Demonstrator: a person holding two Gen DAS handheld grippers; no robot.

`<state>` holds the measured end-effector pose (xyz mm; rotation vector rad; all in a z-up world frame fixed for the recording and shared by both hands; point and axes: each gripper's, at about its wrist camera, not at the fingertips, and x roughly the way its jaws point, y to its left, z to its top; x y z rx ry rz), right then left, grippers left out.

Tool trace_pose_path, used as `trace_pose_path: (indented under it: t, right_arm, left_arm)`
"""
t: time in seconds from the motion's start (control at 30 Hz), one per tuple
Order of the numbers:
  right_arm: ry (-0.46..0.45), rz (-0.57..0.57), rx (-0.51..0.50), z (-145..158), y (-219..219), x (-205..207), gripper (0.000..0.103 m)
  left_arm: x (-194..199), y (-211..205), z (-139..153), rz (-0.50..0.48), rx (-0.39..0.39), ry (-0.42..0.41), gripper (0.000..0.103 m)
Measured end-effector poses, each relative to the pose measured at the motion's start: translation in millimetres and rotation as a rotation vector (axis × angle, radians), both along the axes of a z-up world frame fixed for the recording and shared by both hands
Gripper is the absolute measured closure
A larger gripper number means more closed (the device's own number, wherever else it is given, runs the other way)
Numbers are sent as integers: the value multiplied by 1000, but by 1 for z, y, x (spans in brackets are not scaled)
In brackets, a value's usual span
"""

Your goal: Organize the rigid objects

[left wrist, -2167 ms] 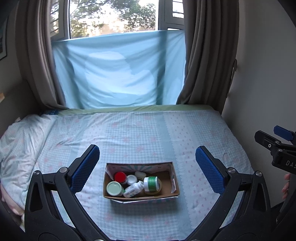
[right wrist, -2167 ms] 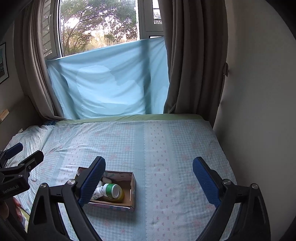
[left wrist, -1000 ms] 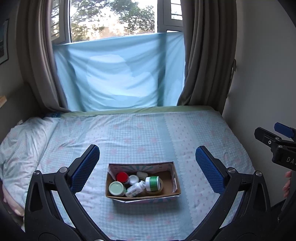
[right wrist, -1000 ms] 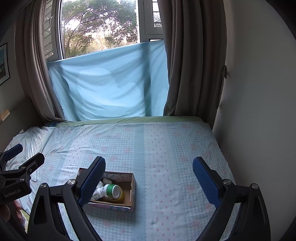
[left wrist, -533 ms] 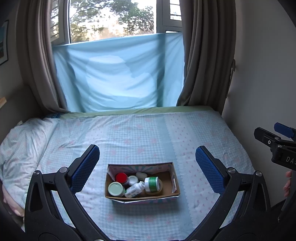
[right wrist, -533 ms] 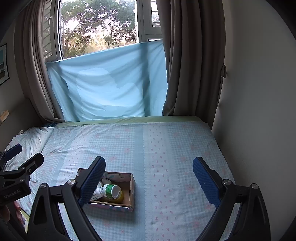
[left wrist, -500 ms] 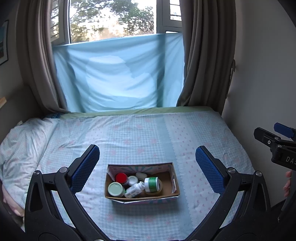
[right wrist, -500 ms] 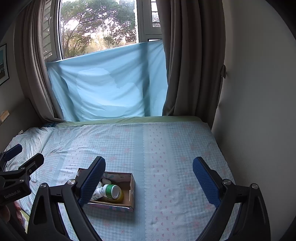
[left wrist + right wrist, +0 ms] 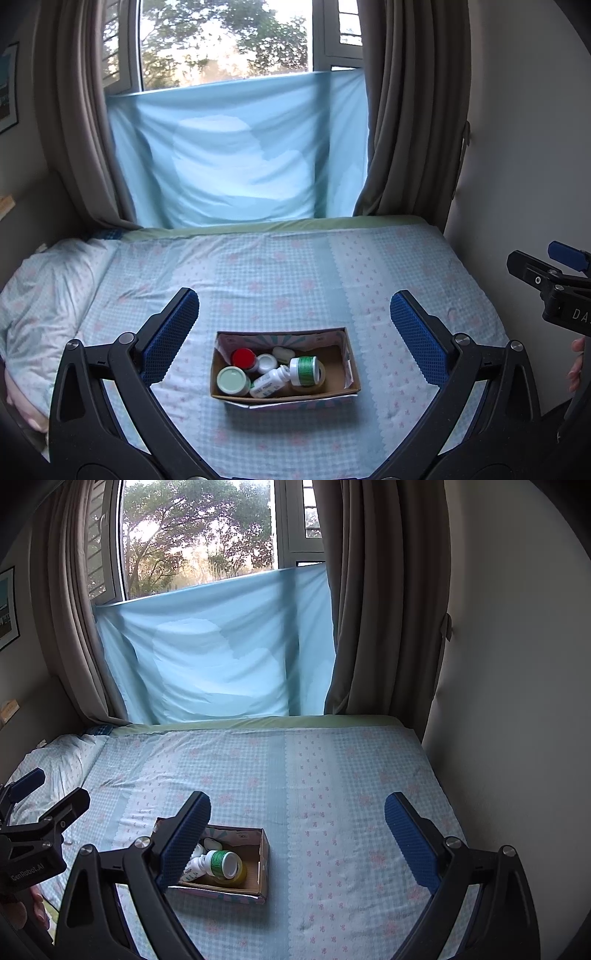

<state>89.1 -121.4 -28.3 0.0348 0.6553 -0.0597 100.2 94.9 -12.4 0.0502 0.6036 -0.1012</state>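
A small cardboard box (image 9: 351, 373) sits on the bed near its front edge. It holds several bottles and jars: a red-capped jar (image 9: 243, 357), a pale green lid (image 9: 231, 380), a lying white bottle (image 9: 269, 382) and a green-labelled bottle (image 9: 305, 369). My left gripper (image 9: 291, 332) is open and empty, held above and in front of the box. In the right wrist view the box (image 9: 263, 864) lies at lower left, partly hidden by my left finger pad. My right gripper (image 9: 297, 834) is open and empty, to the right of the box.
The bed (image 9: 280, 266) has a light blue checked sheet, a pillow (image 9: 44, 291) at the left and a wall on the right. A blue cloth (image 9: 240, 147) hangs over the window between grey curtains. Each gripper shows at the edge of the other's view.
Both views have shifted only slightly. The box and its contents have not moved. Both grippers stay open.
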Motion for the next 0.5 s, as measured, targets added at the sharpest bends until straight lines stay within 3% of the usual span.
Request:
trace_pose_path:
  t: [0.23, 0.5]
  right_arm:
    - [0, 0, 0, 0, 0, 0, 9]
    - [-3, -4, -1, 3, 0, 2, 9]
  left_arm:
    - [-11, -2, 9, 34, 27, -94, 0]
    - [-12, -4, 8, 59, 50, -118, 0]
